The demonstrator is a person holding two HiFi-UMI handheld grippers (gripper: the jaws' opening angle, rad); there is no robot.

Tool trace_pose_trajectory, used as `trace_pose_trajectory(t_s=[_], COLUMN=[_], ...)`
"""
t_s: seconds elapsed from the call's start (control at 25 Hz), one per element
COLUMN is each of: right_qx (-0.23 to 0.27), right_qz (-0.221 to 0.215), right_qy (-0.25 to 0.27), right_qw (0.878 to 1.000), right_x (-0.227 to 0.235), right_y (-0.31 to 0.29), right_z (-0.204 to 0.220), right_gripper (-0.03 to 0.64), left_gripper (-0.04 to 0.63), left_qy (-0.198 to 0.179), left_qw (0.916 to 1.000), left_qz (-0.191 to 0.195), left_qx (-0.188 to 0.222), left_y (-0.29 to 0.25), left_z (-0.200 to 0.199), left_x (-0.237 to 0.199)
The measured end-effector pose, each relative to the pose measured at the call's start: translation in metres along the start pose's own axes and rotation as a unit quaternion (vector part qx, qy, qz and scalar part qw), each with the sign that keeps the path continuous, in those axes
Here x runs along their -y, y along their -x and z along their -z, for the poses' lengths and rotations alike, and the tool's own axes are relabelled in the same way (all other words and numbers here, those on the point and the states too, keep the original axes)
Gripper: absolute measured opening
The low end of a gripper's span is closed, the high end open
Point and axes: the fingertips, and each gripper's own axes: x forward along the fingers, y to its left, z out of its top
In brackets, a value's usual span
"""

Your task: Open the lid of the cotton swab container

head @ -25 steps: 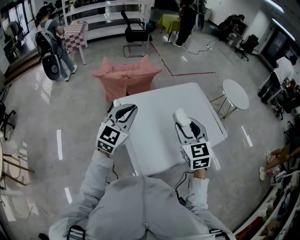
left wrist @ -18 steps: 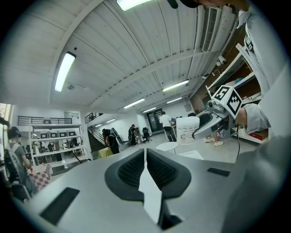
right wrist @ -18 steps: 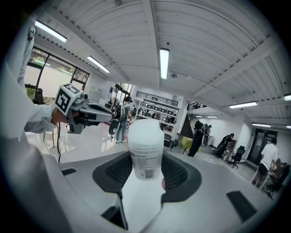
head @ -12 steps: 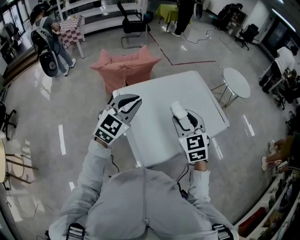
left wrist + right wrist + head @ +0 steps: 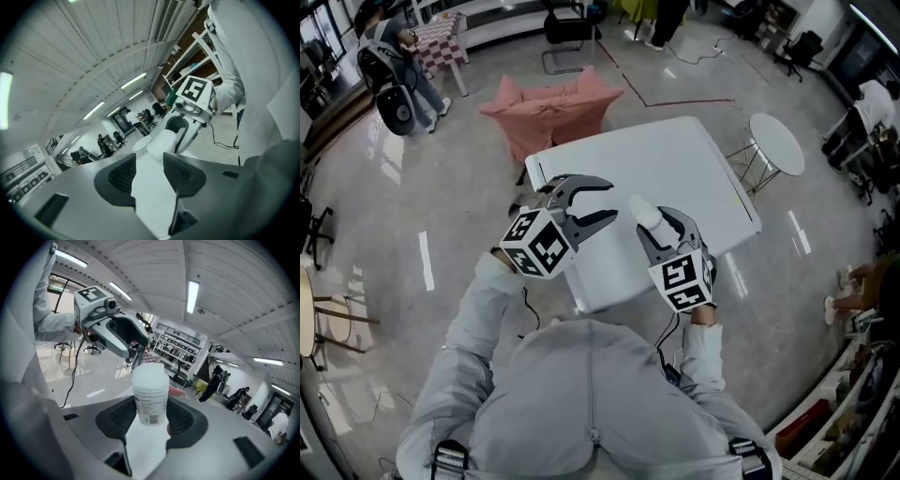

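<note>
- Glossy grey floor (image 5: 459,187) fills a big hall, and a white square counter (image 5: 675,169) stands at the centre of the head view.
- Beyond the counter's upper-left corner sits something draped in pink cloth (image 5: 551,108). A round white side table (image 5: 776,145) stands to the right, and a black chair (image 5: 567,28) is at the top edge.
- At the bottom of the frame, a person in a grey hooded top (image 5: 591,403) reaches both arms over the counter's near edge.
- The right hand-held gripper (image 5: 664,225) is clamped on the cotton swab container (image 5: 150,394), with a ribbed pad pressing each side of its lower half.
- The container is a pale, translucent cylinder standing upright between the jaws. Its white lid (image 5: 150,373) is on, and a printed label (image 5: 151,411) with a barcode faces the camera.
- In the head view, the container sits over the counter's near part, just right of centre.
- The left hand-held gripper (image 5: 605,200) comes in from the left with its tips aimed at the container, near it but not touching.
- Its jaws have just been opening and now stand apart, with nothing between the pads.
- In the left gripper view, the container appears beyond the tips, with the right gripper's marker cube (image 5: 197,91) behind it.
- Shelving (image 5: 180,345) lines the far wall in the right gripper view.
</note>
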Motion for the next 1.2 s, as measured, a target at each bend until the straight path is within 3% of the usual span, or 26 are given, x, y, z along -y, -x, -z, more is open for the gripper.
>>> trace_pose_trajectory(t_s=[0.32, 0.56, 0.84, 1.2], right_qx=[-0.018, -0.027, -0.041, -0.049], right_qz=[-0.039, -0.080, -0.088, -0.097], right_qy=[0.065, 0.109, 0.146, 0.169], right_qw=[0.997, 0.990, 0.984, 0.980], right_x=[-0.032, -0.061, -0.072, -0.078], right_y=[0.004, 0.001, 0.000, -0.004], right_z=[0.007, 0.013, 0.019, 0.023], right_gripper=[0.219, 0.221, 0.221, 0.219], left_gripper=[0.224, 0.232, 0.228, 0.198], left_qy=[-0.087, -0.124, -0.131, -0.130], left_qw=[0.9919, 0.9823, 0.9753, 0.9727], left_qz=[0.089, 0.130, 0.159, 0.170], left_qx=[-0.026, -0.053, -0.079, -0.089], left_y=[-0.007, -0.009, -0.012, -0.013], left_z=[-0.005, 0.004, 0.016, 0.025], left_x=[0.053, 0.079, 0.096, 0.102])
